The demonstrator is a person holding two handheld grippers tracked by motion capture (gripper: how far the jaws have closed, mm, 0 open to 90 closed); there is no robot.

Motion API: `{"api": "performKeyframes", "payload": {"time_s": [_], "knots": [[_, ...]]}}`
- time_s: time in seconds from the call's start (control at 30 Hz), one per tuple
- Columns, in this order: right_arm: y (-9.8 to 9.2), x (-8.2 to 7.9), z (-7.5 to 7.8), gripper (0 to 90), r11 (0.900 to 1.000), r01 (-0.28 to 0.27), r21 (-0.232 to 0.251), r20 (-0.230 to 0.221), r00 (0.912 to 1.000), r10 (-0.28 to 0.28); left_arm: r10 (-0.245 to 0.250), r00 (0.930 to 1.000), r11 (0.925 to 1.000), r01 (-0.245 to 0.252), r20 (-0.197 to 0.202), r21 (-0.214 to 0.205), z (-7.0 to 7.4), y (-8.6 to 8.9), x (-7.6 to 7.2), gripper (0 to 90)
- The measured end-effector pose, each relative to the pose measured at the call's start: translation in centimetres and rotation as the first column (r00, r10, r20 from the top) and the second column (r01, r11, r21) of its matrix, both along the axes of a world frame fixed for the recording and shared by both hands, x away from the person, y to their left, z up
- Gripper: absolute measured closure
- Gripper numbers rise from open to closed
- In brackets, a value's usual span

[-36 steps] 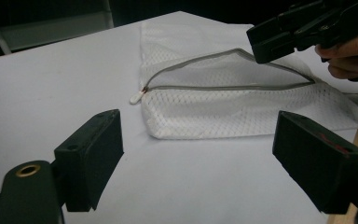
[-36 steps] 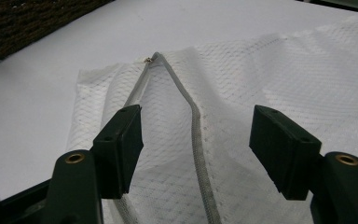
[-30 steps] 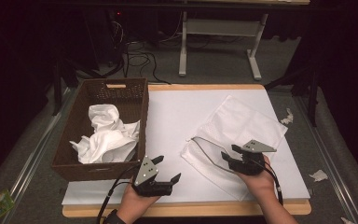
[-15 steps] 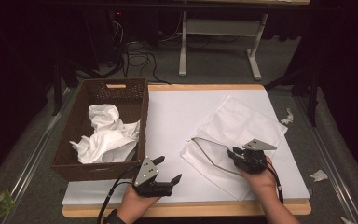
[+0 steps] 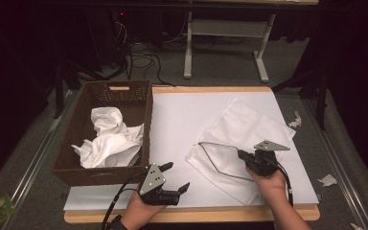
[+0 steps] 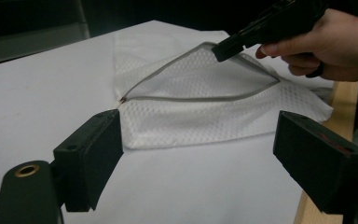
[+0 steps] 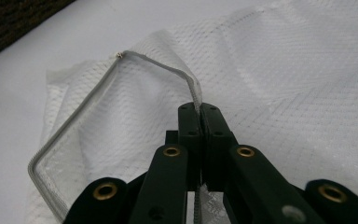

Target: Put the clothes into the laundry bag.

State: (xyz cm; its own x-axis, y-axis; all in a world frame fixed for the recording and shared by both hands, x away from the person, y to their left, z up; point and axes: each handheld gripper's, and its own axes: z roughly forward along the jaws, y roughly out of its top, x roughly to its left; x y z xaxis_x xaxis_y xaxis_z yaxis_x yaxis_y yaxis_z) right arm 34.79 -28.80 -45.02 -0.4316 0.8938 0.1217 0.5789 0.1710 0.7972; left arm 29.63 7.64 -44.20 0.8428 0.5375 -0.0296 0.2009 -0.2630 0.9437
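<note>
While the left gripper (image 5: 178,178) waits with jaws spread and nothing between them, the right gripper (image 7: 200,109) has just been closing and now pinches the zipper edge of the white mesh bag (image 5: 242,143).

Nearest, the right gripper view shows both pads clamped on the grey zipper tape, a detail too small to read from the high view. Farther off, the high view places the bag on the white table (image 5: 177,120), right of the wicker basket (image 5: 141,103) holding crumpled white cloth (image 5: 108,141). Seen from the left gripper view, the bag mouth gapes, lifted by the right gripper.
</note>
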Motion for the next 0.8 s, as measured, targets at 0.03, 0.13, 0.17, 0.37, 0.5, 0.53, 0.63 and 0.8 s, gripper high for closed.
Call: {"api": "performKeyframes", "payload": {"time_s": [0.03,0.13,0.17,0.37,0.5,0.53,0.63,0.8], "knots": [[0.0,0.1,0.1,89.2,1.0,-0.001,0.002,0.004,1.0,0.001,0.004,1.0,1.0,-0.004,0.004,-0.004,0.1,0.0,0.2,16.3],[0.2,0.2,0.5,89.2,1.0,0.005,0.007,0.017,0.9998,-0.005,0.026,0.9995,0.9997,-0.026,0.014,-0.001,0.5,-0.3,0.6,15.5],[0.3,0.1,0.6,89.3,0.9999,0.004,0.01,0.026,0.9997,-0.004,0.039,0.9989,0.9992,-0.039,0.025,0.001,0.8,-0.6,0.6,14.9],[0.0,-0.6,1.3,89.3,0.9995,-0.031,0.007,0.087,0.9957,0.031,0.089,0.9959,0.9959,-0.089,0.015,-0.016,2.4,-0.8,0.4,14.8],[-0.7,-0.4,1.2,89.1,0.9988,-0.035,0.035,0.1,0.9945,0.031,0.13,0.9903,0.9914,-0.13,0.047,-0.018,3.6,-0.8,0.3,14.6],[-0.9,-0.3,1.2,89.1,0.9985,-0.029,0.046,0.097,0.995,0.025,0.145,0.9874,0.9895,-0.145,0.065,-0.007,4.0,-0.8,0.4,13.7],[-1.1,-0.3,1.4,88.9,0.9982,-0.029,0.052,0.108,0.9939,0.023,0.19,0.9786,0.9817,-0.189,0.079,-0.024,4.9,0.0,0.8,9.0],[-1.3,-0.2,1.3,88.6,0.9976,-0.03,0.063,0.108,0.9939,0.023,0.205,0.9769,0.9786,-0.203,0.061,-0.031,5.6,2.3,1.2,1.5]]}}
